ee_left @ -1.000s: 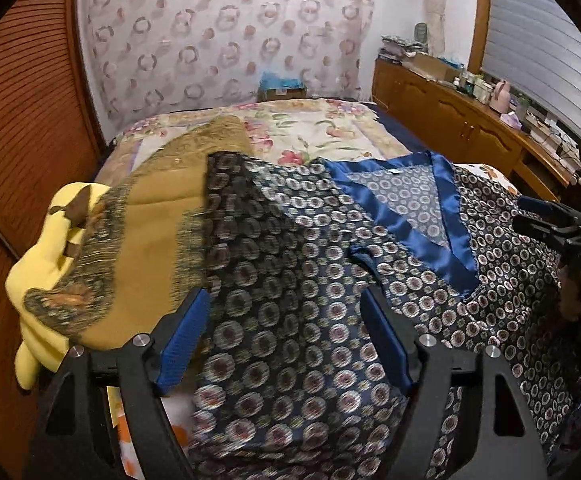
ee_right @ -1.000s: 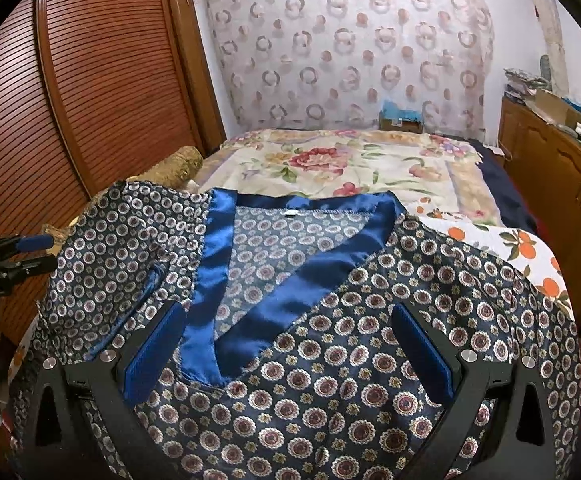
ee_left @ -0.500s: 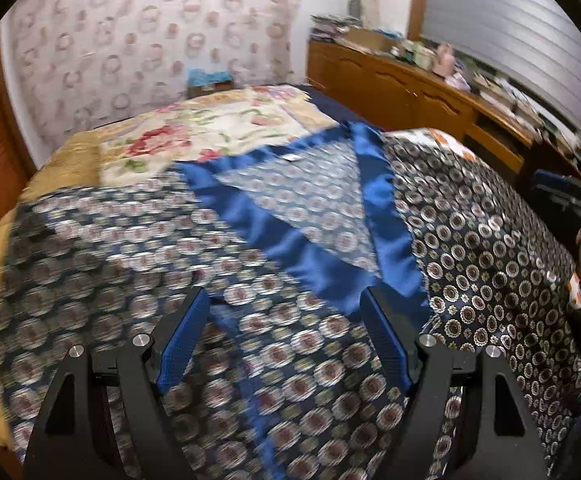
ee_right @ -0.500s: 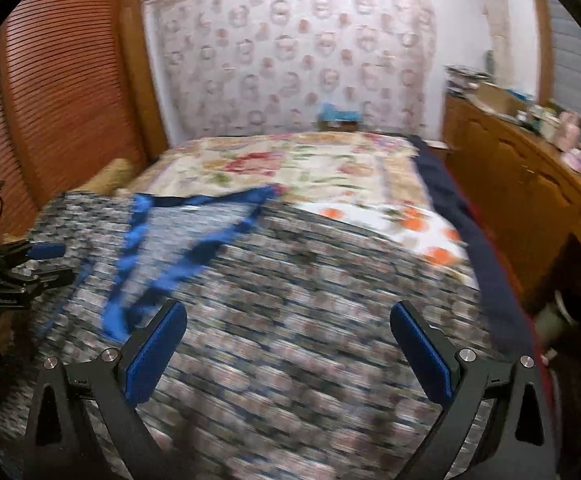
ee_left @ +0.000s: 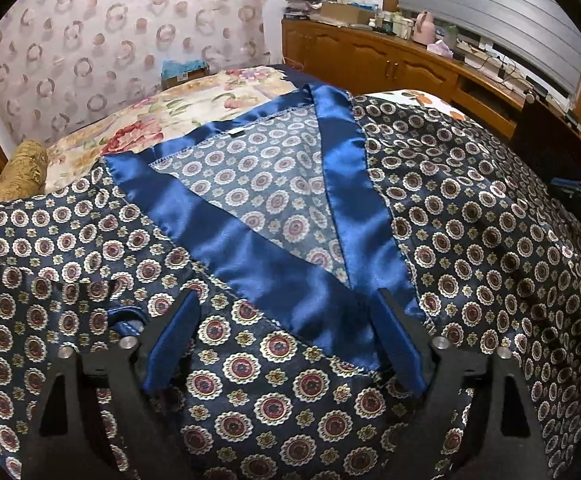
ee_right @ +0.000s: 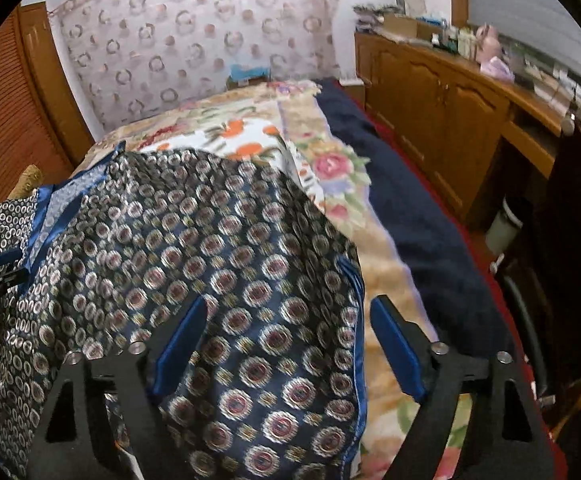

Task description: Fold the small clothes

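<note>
Your left gripper (ee_left: 286,336) hangs over the patterned top (ee_left: 470,240) near its shiny blue collar (ee_left: 274,264), and its jaws are opening, pressing nothing. The top lies spread flat on the flowery bed cover (ee_right: 330,168). Your right gripper (ee_right: 288,338) is over the top's edge, jaws closing, pads not yet pinching the cloth.

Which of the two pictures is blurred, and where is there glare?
Left wrist view: sharp; soft glare on the satin collar of the patterned garment; fisheye bends the cabinet. Right wrist view: motion blur smears the garment and bedspread; the fingers stay crisp.
</note>
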The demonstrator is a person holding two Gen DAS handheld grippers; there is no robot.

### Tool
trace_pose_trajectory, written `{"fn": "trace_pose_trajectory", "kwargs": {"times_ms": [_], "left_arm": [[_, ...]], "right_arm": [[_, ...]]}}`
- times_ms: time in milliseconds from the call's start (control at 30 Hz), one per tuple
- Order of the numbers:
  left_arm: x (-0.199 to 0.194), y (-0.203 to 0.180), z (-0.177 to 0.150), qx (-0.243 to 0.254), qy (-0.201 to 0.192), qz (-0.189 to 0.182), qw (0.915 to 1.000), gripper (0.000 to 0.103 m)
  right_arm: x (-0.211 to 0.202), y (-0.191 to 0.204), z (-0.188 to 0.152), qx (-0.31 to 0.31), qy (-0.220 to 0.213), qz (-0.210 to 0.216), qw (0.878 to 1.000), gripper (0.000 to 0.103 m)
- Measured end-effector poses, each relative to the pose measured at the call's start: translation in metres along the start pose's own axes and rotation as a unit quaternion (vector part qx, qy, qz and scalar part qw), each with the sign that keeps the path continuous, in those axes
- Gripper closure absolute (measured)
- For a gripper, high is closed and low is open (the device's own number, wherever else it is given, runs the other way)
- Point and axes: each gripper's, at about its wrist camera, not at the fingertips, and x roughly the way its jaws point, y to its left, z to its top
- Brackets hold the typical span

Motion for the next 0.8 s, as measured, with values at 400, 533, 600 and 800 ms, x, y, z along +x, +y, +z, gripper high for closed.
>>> {"fn": "trace_pose_trajectory", "kwargs": {"times_ms": [400, 533, 600, 800], "left_arm": [[0.003, -0.003, 0.0, 0.007, 0.009, -0.002, 0.9999, 0.0], [0.003, -0.003, 0.0, 0.007, 0.01, -0.002, 0.9999, 0.0], [0.003, -0.003, 0.0, 0.007, 0.009, -0.002, 0.9999, 0.0], [0.003, -0.003, 0.0, 0.007, 0.009, -0.002, 0.9999, 0.0]], "right_arm": [[-0.007, -0.027, -0.002, 0.039, 0.032, 0.047, 0.998, 0.044], [-0.015, -0.027, -0.004, 0.042, 0.029, 0.067, 0.996, 0.068], [-0.017, -0.022, -0.004, 0.027, 0.023, 0.046, 0.998, 0.077], [-0.032, -0.006, 0.001, -0.016, -0.001, 0.004, 1.0, 0.1]]}}
